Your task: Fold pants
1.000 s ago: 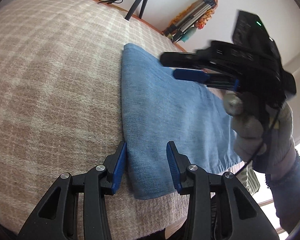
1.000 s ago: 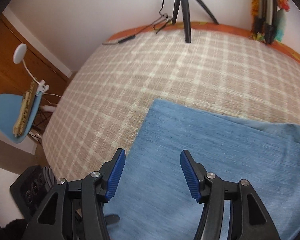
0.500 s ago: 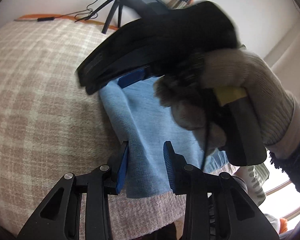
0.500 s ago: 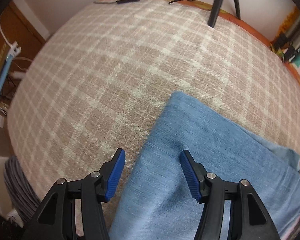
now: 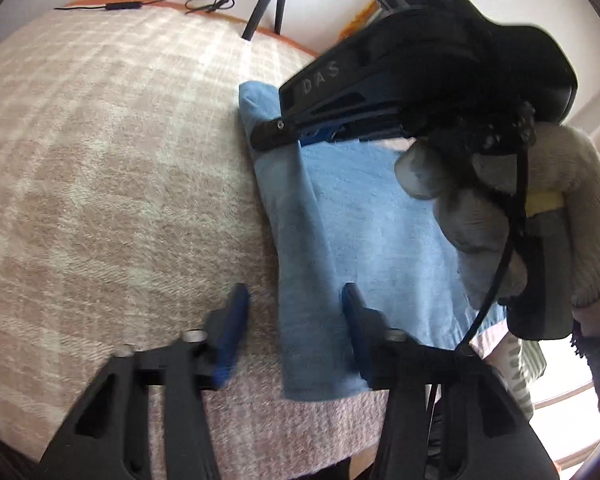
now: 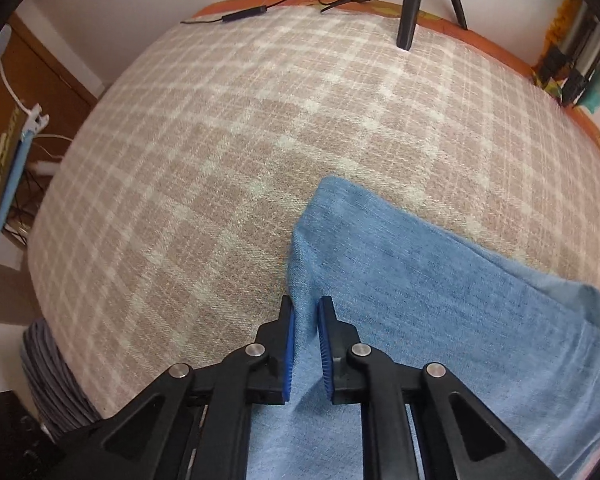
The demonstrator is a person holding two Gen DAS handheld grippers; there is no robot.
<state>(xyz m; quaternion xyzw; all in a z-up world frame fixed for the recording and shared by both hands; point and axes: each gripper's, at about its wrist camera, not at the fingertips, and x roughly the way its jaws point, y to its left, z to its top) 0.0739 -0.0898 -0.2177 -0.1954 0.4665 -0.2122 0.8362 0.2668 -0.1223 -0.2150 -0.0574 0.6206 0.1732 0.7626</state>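
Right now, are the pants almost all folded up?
Partly. The blue pants already lie doubled into a long strip on the checked blanket. The right claw has just pinched the strip's edge; the left claw has been closing around the near corner, not gripping yet. Folding the strip shorter remains.

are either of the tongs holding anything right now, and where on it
The right tongs pinch the folded light blue denim pants at their left edge near the far corner; the left tongs straddle the near corner, not gripping.

Wide bare stretch of plaid bed cover (image 6: pixel 220 160) left open beside pants (image 6: pixel 420 280). Far edge blocked by tripod (image 6: pixel 410 8) and cable (image 6: pixel 292 0). Clutter (image 6: pixel 572 64) stacked at far right corner.
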